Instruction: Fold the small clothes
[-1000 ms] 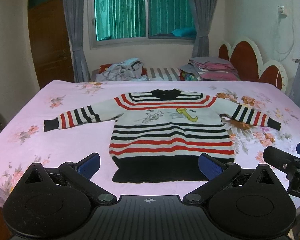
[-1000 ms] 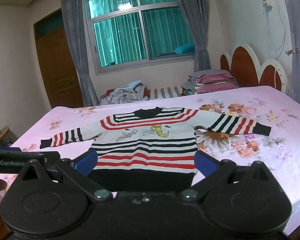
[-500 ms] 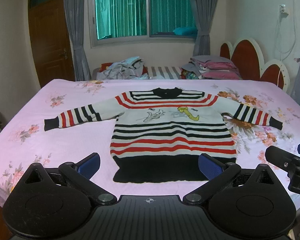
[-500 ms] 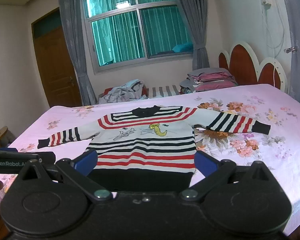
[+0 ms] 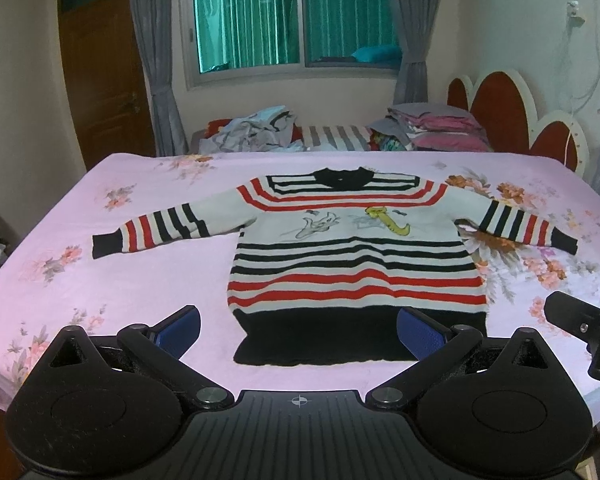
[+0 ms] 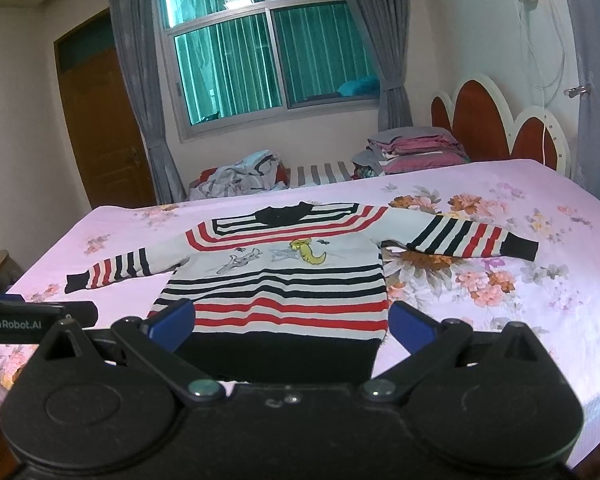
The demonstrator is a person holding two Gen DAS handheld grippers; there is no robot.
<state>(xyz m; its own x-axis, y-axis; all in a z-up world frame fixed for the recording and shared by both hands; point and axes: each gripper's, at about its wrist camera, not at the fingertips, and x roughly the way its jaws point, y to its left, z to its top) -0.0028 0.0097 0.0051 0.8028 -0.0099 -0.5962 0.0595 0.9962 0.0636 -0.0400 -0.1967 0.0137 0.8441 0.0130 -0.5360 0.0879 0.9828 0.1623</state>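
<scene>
As both cameras show:
Sweater (image 5: 352, 248): flat on the bed (image 5: 148, 280), sleeves out, black hem nearest.
Left gripper (image 5: 298, 328): fingers spread, short of the hem, holding nothing.
Right gripper (image 6: 292, 326): fingers spread over the hem, holding nothing.
Clothes pile (image 5: 256, 134): beyond the bed.

Both wrist views low at bed's (image 5: 100, 264) foot, seemingly near, sharing sweater (image 5: 356, 256).

one sweater (image 5: 352, 256), two tools, one bed (image 5: 148, 280)
</scene>
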